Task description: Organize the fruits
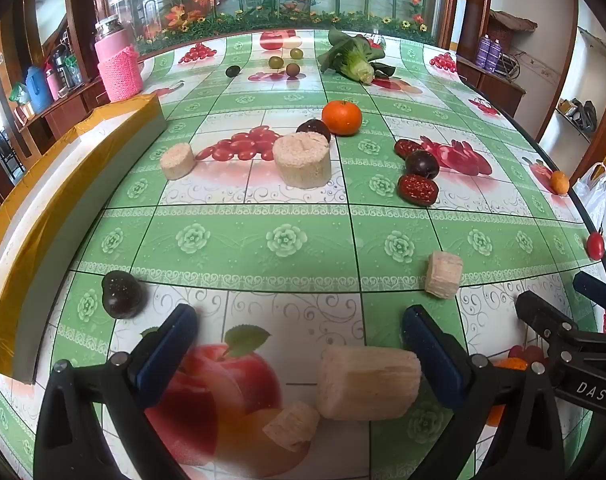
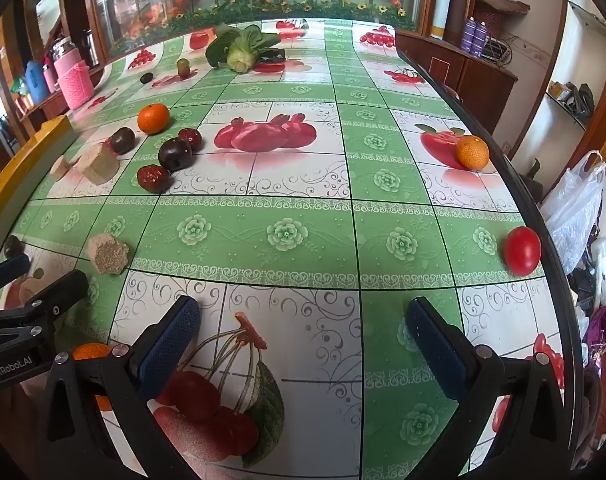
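Observation:
My left gripper [image 1: 299, 344] is open, low over the table, with a pale sugarcane piece [image 1: 367, 384] lying between its fingers and a smaller piece [image 1: 293, 426] beside it. A dark plum [image 1: 121, 294] sits to its left. Further off lie an orange [image 1: 341, 117], more plums [image 1: 422, 163], red dates [image 1: 417, 189] and cane chunks [image 1: 302, 160]. My right gripper [image 2: 303, 332] is open and empty over the printed cloth. A red tomato [image 2: 522, 251] and a small orange [image 2: 472, 152] lie at its right near the table edge.
A yellow-edged box [image 1: 43, 200] runs along the left side. A pink jar [image 1: 117, 64] and a bok choy [image 1: 353, 60] stand at the back. The table edge [image 2: 551, 216] curves along the right, with a plastic bag [image 2: 575, 204] beyond. Another orange [image 2: 89, 354] lies between the grippers.

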### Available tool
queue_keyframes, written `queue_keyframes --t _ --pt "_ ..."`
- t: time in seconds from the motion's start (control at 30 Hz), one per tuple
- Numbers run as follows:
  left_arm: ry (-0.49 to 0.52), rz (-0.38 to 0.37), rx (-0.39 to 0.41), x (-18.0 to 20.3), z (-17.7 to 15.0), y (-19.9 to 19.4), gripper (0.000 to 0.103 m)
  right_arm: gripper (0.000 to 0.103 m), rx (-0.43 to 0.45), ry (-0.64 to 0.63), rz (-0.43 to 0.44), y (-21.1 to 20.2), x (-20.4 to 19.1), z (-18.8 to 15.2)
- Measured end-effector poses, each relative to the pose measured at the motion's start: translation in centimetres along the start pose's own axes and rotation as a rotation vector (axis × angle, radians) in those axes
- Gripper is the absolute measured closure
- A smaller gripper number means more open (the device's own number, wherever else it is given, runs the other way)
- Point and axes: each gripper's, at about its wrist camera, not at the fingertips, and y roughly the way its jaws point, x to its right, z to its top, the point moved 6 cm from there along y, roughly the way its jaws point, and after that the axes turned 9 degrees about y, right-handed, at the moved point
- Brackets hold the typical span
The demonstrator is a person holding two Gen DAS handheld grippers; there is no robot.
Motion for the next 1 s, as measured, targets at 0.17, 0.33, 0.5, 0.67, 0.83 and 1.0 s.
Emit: queue_keyframes --t 0.17,0.33,0.5,0.67,0.83,1.0 --pt "0.0 -0.001 -0.002 0.0 0.0 0.0 0.0 0.0 -0.003 0.0 -0.001 0.0 0.0 0.0" --pt "0.0 0.0 -0.002 0.0 0.0 0.0 0.0 0.0 -0.004 0.0 0.0 0.0 0.0 0.0" --pt "0.0 0.0 -0.002 0.0 0.0 0.0 0.0 0.0 -0.004 0.001 -0.001 0.0 0.0 0.0" --pt "-0.007 0.004 -0.002 0.0 0.0 0.0 0.0 0.0 -0.004 0.001 0.0 0.0 0.0 0.0" --pt "-0.022 0.015 -0.018 -0.4 -0.1 -0.1 0.0 0.0 -0.003 0.002 -0.001 0.0 0.0 0.0" --pt "-0.034 0.044 0.001 -2.2 0.1 -1.0 0.0 0.0 -0.03 -0.007 -0.001 0.2 -0.2 0.4"
